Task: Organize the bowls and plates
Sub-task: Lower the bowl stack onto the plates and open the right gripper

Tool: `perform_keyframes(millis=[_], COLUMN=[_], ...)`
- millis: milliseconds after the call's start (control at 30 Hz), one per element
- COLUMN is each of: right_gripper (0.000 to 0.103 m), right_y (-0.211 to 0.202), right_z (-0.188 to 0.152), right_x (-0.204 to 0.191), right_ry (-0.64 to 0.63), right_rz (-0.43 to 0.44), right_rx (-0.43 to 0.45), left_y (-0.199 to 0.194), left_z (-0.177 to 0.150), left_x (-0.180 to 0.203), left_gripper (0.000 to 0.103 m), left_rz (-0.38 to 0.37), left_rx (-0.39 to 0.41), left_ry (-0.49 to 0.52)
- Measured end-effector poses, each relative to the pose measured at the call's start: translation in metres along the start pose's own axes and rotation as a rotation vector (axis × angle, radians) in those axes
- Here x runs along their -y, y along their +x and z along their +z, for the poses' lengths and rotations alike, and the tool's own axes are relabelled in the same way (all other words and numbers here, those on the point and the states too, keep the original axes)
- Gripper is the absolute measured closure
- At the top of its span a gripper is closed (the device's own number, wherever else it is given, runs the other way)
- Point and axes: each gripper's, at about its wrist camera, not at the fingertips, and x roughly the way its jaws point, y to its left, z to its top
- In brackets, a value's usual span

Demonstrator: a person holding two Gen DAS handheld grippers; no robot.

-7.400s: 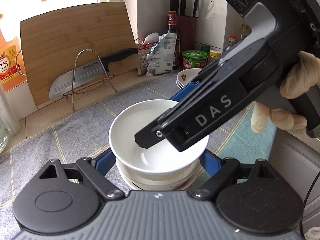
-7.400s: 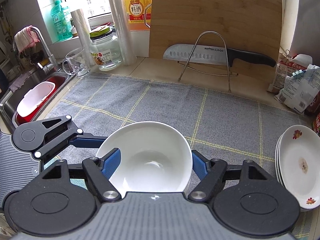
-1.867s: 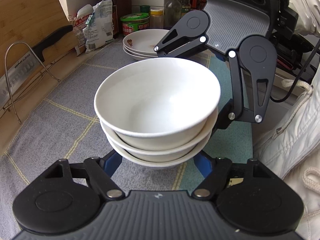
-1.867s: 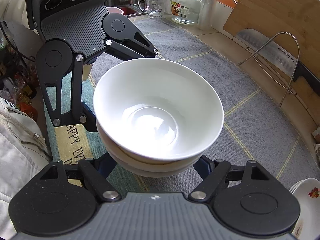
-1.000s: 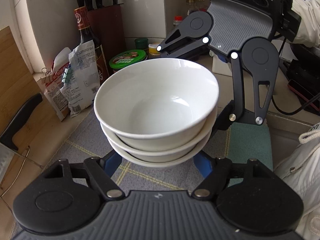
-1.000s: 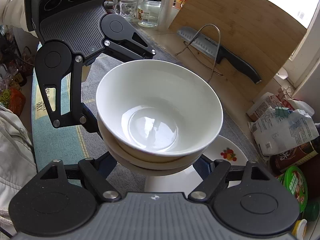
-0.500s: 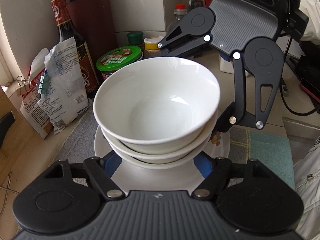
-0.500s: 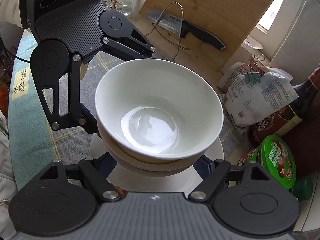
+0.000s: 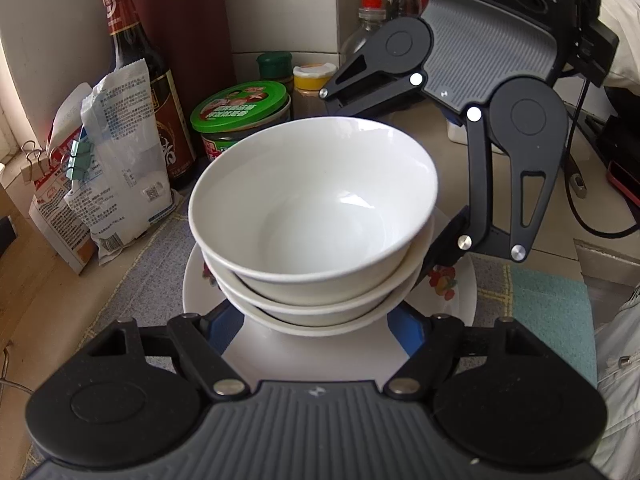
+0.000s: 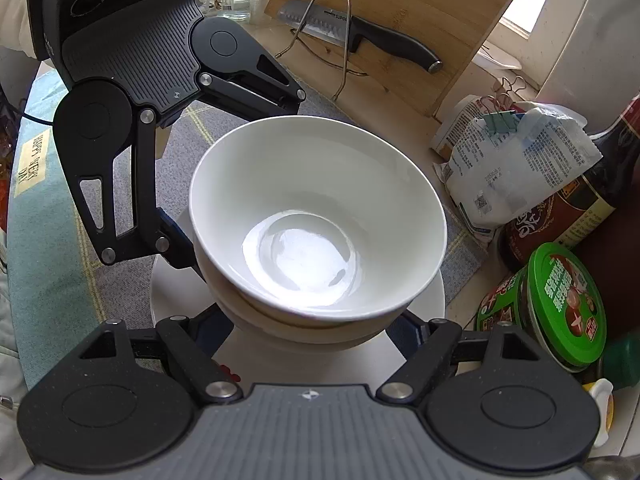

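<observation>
Bowls: a stack of white bowls (image 9: 312,216) that you hold just above, or perhaps already touching, a stack of white flowered plates (image 9: 456,300); three rims show in the left wrist view, and contact with the top plate is hidden.
Where it is: near the far right corner of the grey checked mat (image 10: 180,152), close to a green-lidded jar (image 9: 240,112), a dark sauce bottle (image 9: 140,80) and clipped food packets (image 9: 108,168).
How it handles: judge the stack as glazed ceramic, so stiff, smooth, fairly heavy and easy to chip; the nested bowls can slide on each other if you tilt them.
Where to hold: keep to the lowest bowl's outer wall, under its rim, on opposite sides, as you do now.
Left gripper (image 9: 320,320): its blue pads press the lowest bowl from both sides, so it is clamped on the stack.
Right gripper (image 10: 316,324): it clasps the same stack from the opposite side, its pads mostly hidden under the bowls; in the left wrist view it faces you across the bowls.
Pose: both grippers slant steeply downward toward each other, with the stack level between them.
Person: a pale sleeve (image 9: 616,380) shows at the right edge of the left wrist view.
</observation>
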Motion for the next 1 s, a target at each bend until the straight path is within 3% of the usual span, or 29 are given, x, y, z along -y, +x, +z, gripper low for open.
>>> perform_keyframes(millis=[267, 333, 400, 533, 633, 667, 733, 900, 1000], right_gripper=[0.013, 0.001, 0.0, 0.0, 0.0, 0.0, 0.0, 0.0, 0.0], right_y=[-0.001, -0.002, -0.003, -0.006, -0.015, -0.019, -0.03, -0.053, -0.06], right_z=[-0.003, -0.003, -0.004, -0.008, -0.009, -0.009, -0.008, -0.004, -0.005], right_x=[0.002, 0.0, 0.0, -0.002, -0.009, -0.013, -0.023, -0.054, -0.075], right_ry=[0.021, 0.017, 0.021, 0.051, 0.096, 0.119, 0.185, 0.457, 0.657], right_rz=[-0.006, -0.02, -0.024, -0.056, -0.091, -0.108, -0.169, -0.342, -0.438], right_rx=[0.013, 0.024, 0.035, 0.031, 0.037, 0.04, 0.049, 0.097, 0.112], left_y=[-0.002, -0.005, -0.01, -0.027, -0.052, -0.062, -0.077, -0.096, -0.11], left_z=[-0.003, -0.004, -0.006, -0.016, -0.023, -0.026, -0.032, -0.047, -0.053], left_x=[0.0, 0.005, 0.007, 0.012, 0.022, 0.027, 0.036, 0.041, 0.047], left_gripper=[0.024, 0.017, 0.01, 0.007, 0.006, 0.0, 0.001, 0.001, 0.001], left_rz=[0.003, 0.032, 0.054, 0.128, 0.242, 0.287, 0.336, 0.325, 0.378], left_rx=[0.013, 0.032, 0.056, 0.104, 0.179, 0.209, 0.264, 0.311, 0.31], left_ry=[-0.027, -0.02, -0.036, -0.109, -0.147, -0.159, -0.169, -0.281, -0.336])
